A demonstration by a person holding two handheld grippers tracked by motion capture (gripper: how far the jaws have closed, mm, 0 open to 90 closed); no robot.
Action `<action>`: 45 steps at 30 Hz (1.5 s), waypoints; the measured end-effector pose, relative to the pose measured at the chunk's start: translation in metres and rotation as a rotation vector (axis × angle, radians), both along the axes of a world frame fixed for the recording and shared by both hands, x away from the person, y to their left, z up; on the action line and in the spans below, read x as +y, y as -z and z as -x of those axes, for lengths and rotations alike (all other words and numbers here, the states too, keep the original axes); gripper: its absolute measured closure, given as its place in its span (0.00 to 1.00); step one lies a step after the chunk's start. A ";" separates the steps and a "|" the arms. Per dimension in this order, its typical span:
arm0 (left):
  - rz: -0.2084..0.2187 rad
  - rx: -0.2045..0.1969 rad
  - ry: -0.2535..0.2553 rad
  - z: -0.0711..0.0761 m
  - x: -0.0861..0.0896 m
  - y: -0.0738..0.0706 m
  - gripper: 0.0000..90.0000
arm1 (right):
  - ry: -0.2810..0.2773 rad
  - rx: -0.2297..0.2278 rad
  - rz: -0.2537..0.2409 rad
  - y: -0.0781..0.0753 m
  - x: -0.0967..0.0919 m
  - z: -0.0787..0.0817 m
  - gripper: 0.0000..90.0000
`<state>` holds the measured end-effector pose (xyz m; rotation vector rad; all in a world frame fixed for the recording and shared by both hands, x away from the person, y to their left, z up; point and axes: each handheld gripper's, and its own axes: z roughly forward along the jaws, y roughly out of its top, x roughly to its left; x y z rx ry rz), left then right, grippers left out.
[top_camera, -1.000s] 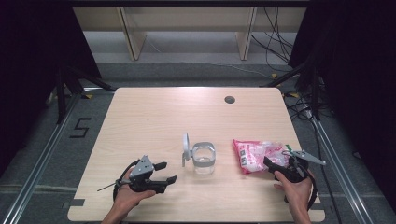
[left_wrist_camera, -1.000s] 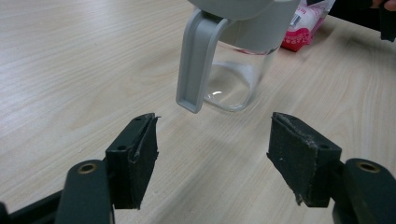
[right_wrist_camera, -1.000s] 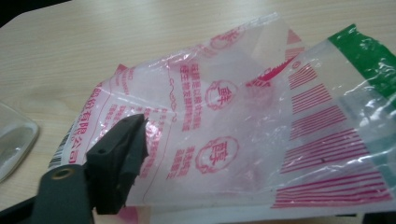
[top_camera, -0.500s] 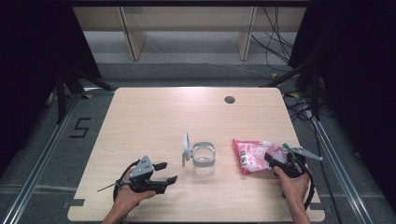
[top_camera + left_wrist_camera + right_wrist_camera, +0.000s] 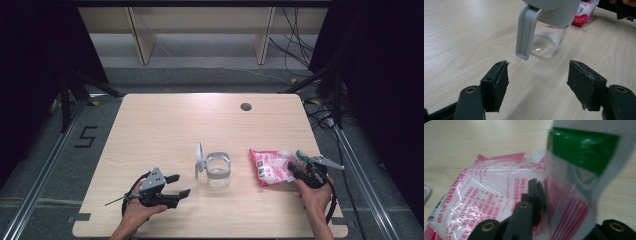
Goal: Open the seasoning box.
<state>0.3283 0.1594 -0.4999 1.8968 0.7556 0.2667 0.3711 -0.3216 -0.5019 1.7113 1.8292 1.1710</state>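
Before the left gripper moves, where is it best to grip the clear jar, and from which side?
Probably the grey handle. It hangs down the clear jar on the side facing the open left gripper, a narrow flat strap easier to clamp than the wide, smooth body. Come in level from that side, one jaw on each flat face.

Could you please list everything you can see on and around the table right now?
Table: one, light wood, centre of the high view.
Clear jar: one, grey hinged lid open, table's middle front.
Pink-and-white bag: one, right of the jar, its green-tipped end folded up.
Round hole: one, dark, far right of tabletop.
Cables: several, black, floor behind.
Left gripper: one, black, open, front left.
Right gripper: one, black, shut on the bag.
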 end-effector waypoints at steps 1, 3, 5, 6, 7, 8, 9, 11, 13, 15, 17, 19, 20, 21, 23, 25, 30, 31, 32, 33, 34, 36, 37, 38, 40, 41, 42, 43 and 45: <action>-0.016 -0.014 0.005 -0.001 0.001 0.000 0.36 | -0.007 0.012 -0.016 0.000 -0.001 -0.001 0.98; -0.005 0.002 -0.009 0.000 0.001 0.000 0.36 | -0.022 -0.033 -0.004 0.003 -0.003 -0.004 0.99; -0.001 0.001 0.000 0.000 0.001 0.000 0.36 | -0.034 -0.015 0.013 0.000 -0.003 -0.003 1.00; -0.002 -0.002 -0.002 0.000 0.001 0.000 0.36 | -0.054 -0.027 0.028 -0.001 -0.004 -0.004 1.00; -0.003 -0.001 -0.008 0.000 0.000 0.000 0.36 | -0.052 -0.042 0.034 0.000 -0.003 -0.005 1.00; -0.002 -0.001 -0.008 0.000 0.000 0.000 0.36 | -0.068 -0.053 0.030 -0.001 -0.004 -0.005 1.00; -0.002 -0.001 -0.006 0.000 0.000 0.000 0.36 | -0.074 -0.064 0.037 -0.003 -0.003 -0.005 1.00; -0.004 -0.002 -0.004 0.000 0.000 0.000 0.36 | -0.085 -0.068 0.055 -0.008 -0.001 -0.003 1.00; -0.001 -0.004 -0.002 0.000 0.000 0.000 0.36 | -0.102 -0.109 0.051 -0.013 0.001 -0.003 1.00; -0.010 -0.002 -0.004 0.000 0.000 0.000 0.36 | -0.120 -0.145 0.071 -0.019 0.004 -0.001 1.00; -0.015 -0.008 -0.002 -0.001 0.001 0.000 0.36 | -0.130 -0.182 0.070 -0.025 0.007 0.000 1.00; -0.013 -0.013 0.003 -0.001 0.000 0.000 0.36 | -0.143 -0.185 0.070 -0.029 0.008 0.001 1.00; -0.013 -0.004 0.001 0.000 0.000 0.000 0.36 | -0.157 -0.207 0.061 -0.035 0.010 0.003 1.00; 0.000 0.007 -0.009 0.001 -0.001 0.001 0.36 | -0.139 -0.197 0.011 -0.038 0.016 0.006 1.00; 0.004 0.009 -0.010 0.001 -0.001 0.001 0.36 | -0.152 -0.220 0.031 -0.040 0.017 0.005 1.00; 0.000 0.007 -0.001 0.000 -0.001 0.001 0.36 | -0.166 -0.238 0.051 -0.047 0.021 0.006 1.00; -0.009 -0.009 0.015 -0.001 -0.002 0.000 0.36 | -0.200 -0.255 0.031 -0.057 0.026 0.010 1.00; -0.009 -0.009 0.015 -0.001 -0.002 0.000 0.36 | -0.200 -0.255 0.031 -0.057 0.026 0.010 1.00; 0.010 0.010 0.002 0.001 -0.004 0.001 0.36 | -0.208 -0.267 0.052 -0.059 0.027 0.009 1.00; 0.009 0.010 0.002 0.001 -0.004 0.001 0.36 | -0.222 -0.285 0.062 -0.060 0.027 0.009 1.00; -0.002 0.006 0.010 0.001 -0.004 0.000 0.36 | -0.212 -0.273 0.043 -0.061 0.029 0.010 1.00; -0.002 0.003 0.014 0.002 -0.005 0.000 0.36 | -0.229 -0.292 0.068 -0.064 0.031 0.009 1.00; -0.009 -0.004 0.021 0.002 -0.005 0.000 0.36 | -0.236 -0.281 0.047 -0.066 0.033 0.011 1.00; -0.001 0.007 0.019 0.002 -0.006 0.001 0.36 | -0.247 -0.299 0.060 -0.067 0.033 0.011 1.00; -0.003 0.010 0.021 0.003 -0.007 0.001 0.36 | -0.259 -0.304 0.077 -0.069 0.032 0.011 1.00; -0.005 0.007 0.027 0.003 -0.008 0.001 0.36 | -0.269 -0.307 0.074 -0.072 0.035 0.013 1.00; -0.010 0.003 0.023 0.004 -0.009 0.001 0.36 | -0.260 -0.314 0.070 -0.074 0.037 0.014 1.00; 0.006 0.013 0.030 0.004 -0.010 0.001 0.36 | -0.271 -0.319 0.079 -0.076 0.038 0.015 1.00; -0.004 0.010 0.036 0.004 -0.010 0.001 0.36 | -0.262 -0.311 0.066 -0.078 0.040 0.017 1.00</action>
